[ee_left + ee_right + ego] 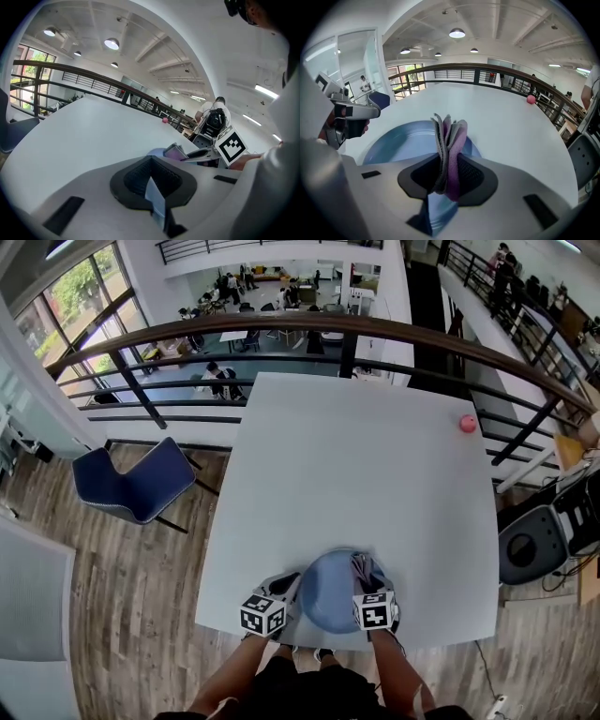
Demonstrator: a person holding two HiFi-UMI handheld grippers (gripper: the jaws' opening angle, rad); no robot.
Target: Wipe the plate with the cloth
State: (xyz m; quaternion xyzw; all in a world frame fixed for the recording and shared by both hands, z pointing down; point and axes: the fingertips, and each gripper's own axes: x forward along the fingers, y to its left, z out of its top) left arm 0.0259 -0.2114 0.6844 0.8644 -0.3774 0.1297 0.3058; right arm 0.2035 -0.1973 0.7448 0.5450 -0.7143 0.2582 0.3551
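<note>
At left, the left gripper is clamped shut on the rim of the blue plate, which lies near the front edge of the table. At right, the right gripper is closed on a folded grey-and-purple cloth above the plate. Hard wiping could twist the plate out of that thin rim grip, or push it off the edge.

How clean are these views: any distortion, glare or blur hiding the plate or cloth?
Head view: fisheye bows the railing into an arc; light is even, plate clear. Left gripper view: dark rounded corners; the plate edge near the lens looks soft. Right gripper view: cloth sharp; ceiling lamps bright, no glare on the plate.
</note>
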